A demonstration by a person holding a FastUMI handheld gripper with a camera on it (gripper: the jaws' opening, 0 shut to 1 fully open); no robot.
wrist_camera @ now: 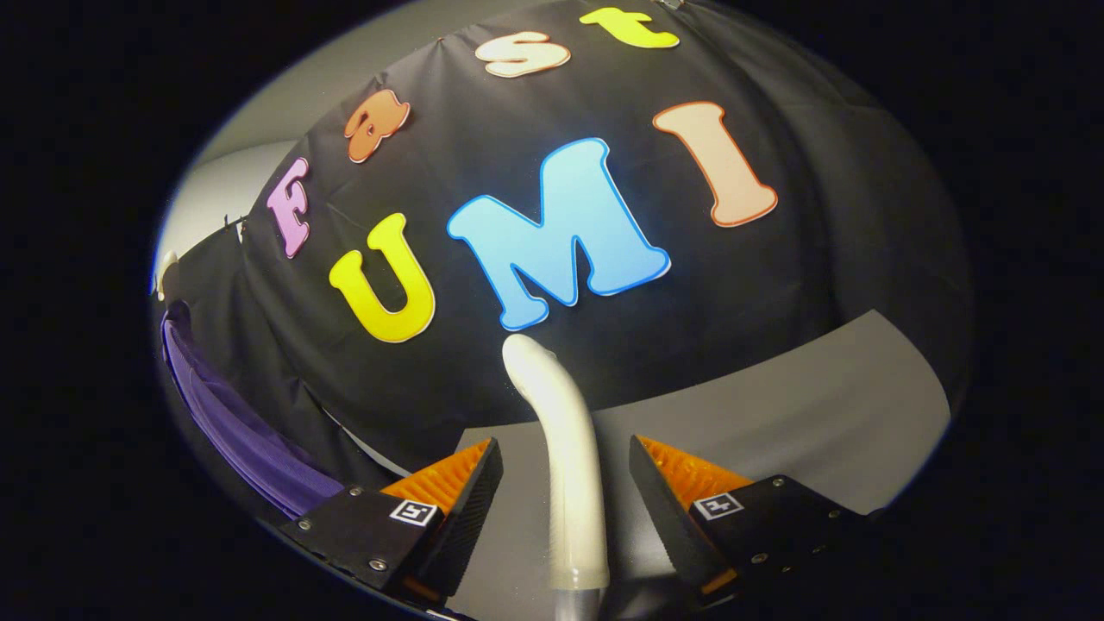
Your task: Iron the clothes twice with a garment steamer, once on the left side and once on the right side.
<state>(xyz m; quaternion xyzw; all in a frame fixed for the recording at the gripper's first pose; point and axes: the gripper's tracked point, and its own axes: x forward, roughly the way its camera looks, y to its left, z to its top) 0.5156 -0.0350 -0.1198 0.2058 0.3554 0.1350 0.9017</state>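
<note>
The white garment steamer rises between my two fingers, and its rounded, bent top reaches beyond the fingertips toward the black cloth wall. My gripper is open. One finger stands on each side of the steamer's body with a narrow gap to it, so neither pad presses on it. A purple garment hangs far off to the left of the fingers, along the side cloth wall, and I see only a strip of it.
A grey table surface lies under and beyond the fingers, stretching to the right. The black cloth wall closes off the back. A pale wall shows past the cloth at the upper left.
</note>
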